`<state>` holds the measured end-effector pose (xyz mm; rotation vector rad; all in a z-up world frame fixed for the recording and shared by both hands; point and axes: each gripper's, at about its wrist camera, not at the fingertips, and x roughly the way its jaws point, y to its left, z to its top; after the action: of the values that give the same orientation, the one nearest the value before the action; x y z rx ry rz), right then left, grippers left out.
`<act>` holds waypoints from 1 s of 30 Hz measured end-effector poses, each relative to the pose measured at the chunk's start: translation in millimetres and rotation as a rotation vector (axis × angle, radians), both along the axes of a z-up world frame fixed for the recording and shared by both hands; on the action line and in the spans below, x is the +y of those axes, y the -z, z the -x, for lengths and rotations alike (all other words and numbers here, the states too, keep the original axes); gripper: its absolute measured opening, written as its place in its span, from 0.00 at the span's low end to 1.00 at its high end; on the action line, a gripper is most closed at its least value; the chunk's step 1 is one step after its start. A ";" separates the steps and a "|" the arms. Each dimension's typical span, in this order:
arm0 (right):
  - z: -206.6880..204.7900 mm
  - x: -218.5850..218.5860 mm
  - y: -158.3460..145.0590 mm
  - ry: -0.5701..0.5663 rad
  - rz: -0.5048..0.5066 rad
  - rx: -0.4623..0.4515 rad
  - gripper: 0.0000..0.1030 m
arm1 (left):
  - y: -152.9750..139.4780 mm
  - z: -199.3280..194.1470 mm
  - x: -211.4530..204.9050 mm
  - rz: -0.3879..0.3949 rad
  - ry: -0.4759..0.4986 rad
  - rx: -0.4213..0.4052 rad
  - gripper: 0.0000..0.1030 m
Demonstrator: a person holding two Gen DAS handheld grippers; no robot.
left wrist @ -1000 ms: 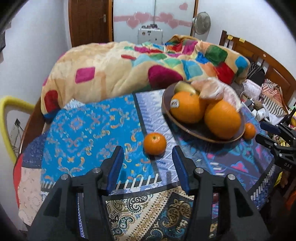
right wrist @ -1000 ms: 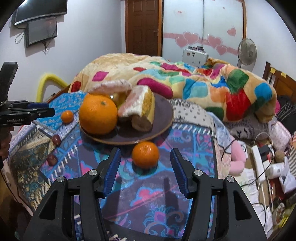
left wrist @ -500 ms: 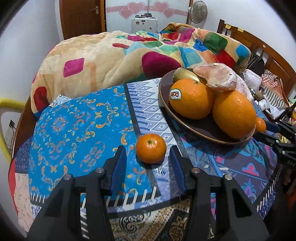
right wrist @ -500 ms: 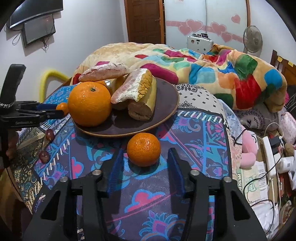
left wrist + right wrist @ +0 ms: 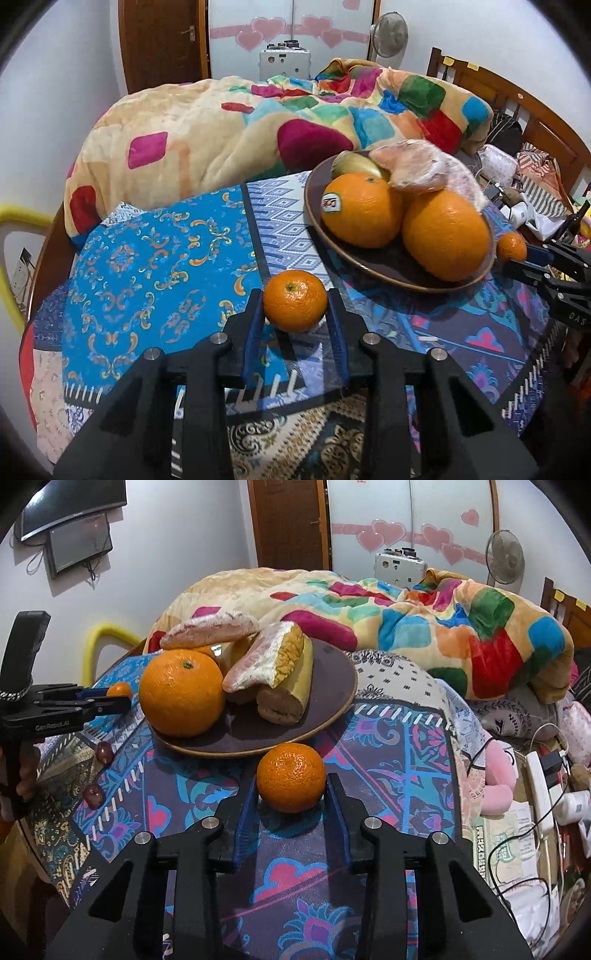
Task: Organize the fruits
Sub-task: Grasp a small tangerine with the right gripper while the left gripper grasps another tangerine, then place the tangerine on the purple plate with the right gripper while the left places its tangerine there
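Observation:
A brown plate [image 5: 376, 264] on the patterned table holds two large oranges [image 5: 362, 210], a banana and wrapped pomelo pieces [image 5: 269, 661]. My left gripper [image 5: 295, 299] is shut on a small mandarin [image 5: 294, 300] resting on the cloth left of the plate. My right gripper [image 5: 291, 784] is shut on a second small mandarin [image 5: 291, 782] just in front of the plate [image 5: 332, 701]. Each gripper shows in the other's view, the right one [image 5: 517, 260] beside the plate's right edge, the left one [image 5: 118, 698] beside its left edge.
Two dark grapes [image 5: 104, 751] lie on the cloth left of the plate in the right wrist view. A colourful blanket [image 5: 258, 129] is heaped behind the table. Clutter and cables [image 5: 535, 775] lie right of the table edge.
Both grippers moved forward onto their mandarins and their jaws closed from wide open to touching the fruit on both sides.

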<state>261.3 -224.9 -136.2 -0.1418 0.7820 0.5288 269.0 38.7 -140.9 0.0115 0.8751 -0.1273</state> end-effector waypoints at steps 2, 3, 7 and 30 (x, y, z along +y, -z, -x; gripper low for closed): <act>2.3 -0.9 -4.8 0.001 -0.005 -0.011 0.33 | -5.3 4.2 -2.3 0.001 0.007 -0.011 0.32; 3.9 -1.1 -8.0 0.001 -0.006 -0.019 0.33 | -9.0 7.2 -3.9 0.003 0.011 -0.021 0.32; 8.2 0.0 -21.4 0.002 -0.011 -0.051 0.33 | -21.4 17.8 -10.0 0.023 0.033 -0.056 0.32; -20.2 36.6 -6.7 -0.056 0.003 -0.017 0.33 | -39.5 19.3 -42.3 0.078 0.112 -0.122 0.32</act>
<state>281.5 -188.3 -129.5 -0.1709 0.7643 0.5792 249.6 -3.6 -101.4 -0.0048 0.7475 -0.2628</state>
